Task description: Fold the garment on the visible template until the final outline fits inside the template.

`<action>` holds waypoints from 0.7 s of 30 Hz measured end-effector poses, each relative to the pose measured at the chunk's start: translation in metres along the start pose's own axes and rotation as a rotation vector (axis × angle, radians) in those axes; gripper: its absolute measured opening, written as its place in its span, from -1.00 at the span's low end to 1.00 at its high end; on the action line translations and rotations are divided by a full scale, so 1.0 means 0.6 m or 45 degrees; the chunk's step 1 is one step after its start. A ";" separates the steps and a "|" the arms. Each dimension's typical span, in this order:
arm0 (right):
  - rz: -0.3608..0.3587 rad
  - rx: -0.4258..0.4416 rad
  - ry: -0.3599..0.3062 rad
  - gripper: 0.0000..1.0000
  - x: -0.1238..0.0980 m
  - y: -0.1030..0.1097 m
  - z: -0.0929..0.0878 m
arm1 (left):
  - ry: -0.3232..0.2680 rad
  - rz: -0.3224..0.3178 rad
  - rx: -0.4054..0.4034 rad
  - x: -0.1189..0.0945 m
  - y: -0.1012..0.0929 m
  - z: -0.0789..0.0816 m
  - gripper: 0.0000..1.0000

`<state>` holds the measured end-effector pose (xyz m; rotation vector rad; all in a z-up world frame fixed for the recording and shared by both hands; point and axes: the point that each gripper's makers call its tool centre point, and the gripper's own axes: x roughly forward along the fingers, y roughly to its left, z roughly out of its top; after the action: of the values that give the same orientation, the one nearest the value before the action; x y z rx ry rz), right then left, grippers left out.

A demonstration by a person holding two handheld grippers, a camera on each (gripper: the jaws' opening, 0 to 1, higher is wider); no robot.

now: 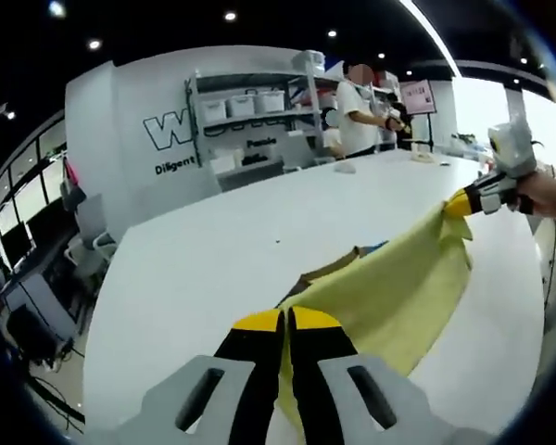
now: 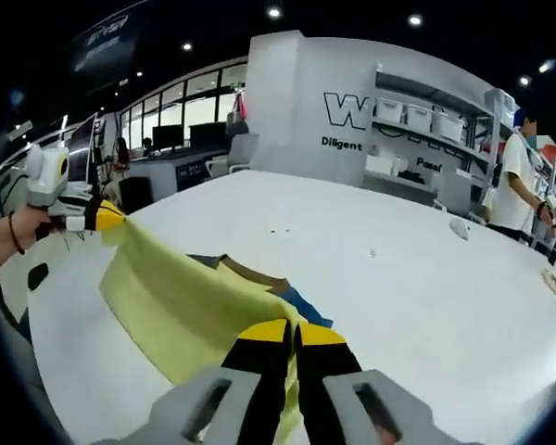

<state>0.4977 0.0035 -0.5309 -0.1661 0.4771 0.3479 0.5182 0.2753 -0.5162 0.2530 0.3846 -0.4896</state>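
A yellow garment (image 1: 398, 287) hangs stretched between both grippers above the white table (image 1: 259, 222). My left gripper (image 1: 287, 320) is shut on one corner of it, at the bottom of the left gripper view. The right gripper (image 1: 468, 202) enters from the right, held by a hand, and pinches the far corner. In the right gripper view my right gripper (image 2: 292, 331) is shut on the garment (image 2: 181, 301), and the left gripper (image 2: 102, 215) grips the other end. A brown-edged template (image 2: 250, 271) with a blue patch (image 2: 306, 306) lies partly hidden under the cloth; the template (image 1: 338, 264) also peeks out.
A person (image 1: 360, 107) stands at the table's far end beside grey shelves (image 1: 250, 116) with white bins. Small items (image 2: 459, 227) lie on the far tabletop. Chairs and desks (image 1: 74, 241) stand off the table's left edge.
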 end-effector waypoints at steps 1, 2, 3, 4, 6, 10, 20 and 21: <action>-0.004 -0.010 -0.003 -1.00 0.005 -0.002 0.002 | 0.002 -0.001 0.001 0.004 0.002 0.000 -1.00; -0.007 -0.011 -0.005 -1.00 0.009 -0.003 0.002 | 0.011 -0.004 0.000 0.010 0.005 -0.001 -1.00; -0.009 -0.007 -0.008 -1.00 0.015 -0.006 0.003 | 0.018 -0.004 0.001 0.015 0.007 -0.002 -1.00; -0.012 0.002 -0.010 -1.00 0.019 -0.008 0.002 | 0.022 -0.006 0.002 0.019 0.008 -0.004 -1.00; -0.017 0.014 -0.008 -1.00 0.026 -0.010 0.001 | 0.042 -0.012 -0.012 0.032 0.011 -0.010 -1.00; -0.025 0.007 -0.002 -1.00 0.054 -0.015 -0.004 | 0.087 -0.007 -0.045 0.058 0.021 -0.028 -1.00; -0.034 0.003 0.029 -1.00 0.106 -0.027 -0.022 | 0.153 0.001 -0.114 0.103 0.030 -0.062 -1.00; -0.034 -0.003 0.034 -1.00 0.112 -0.027 -0.026 | 0.163 0.002 -0.108 0.108 0.031 -0.067 -1.00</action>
<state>0.5530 0.0040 -0.5755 -0.1796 0.5003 0.3205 0.5681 0.2778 -0.5765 0.2027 0.5284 -0.4558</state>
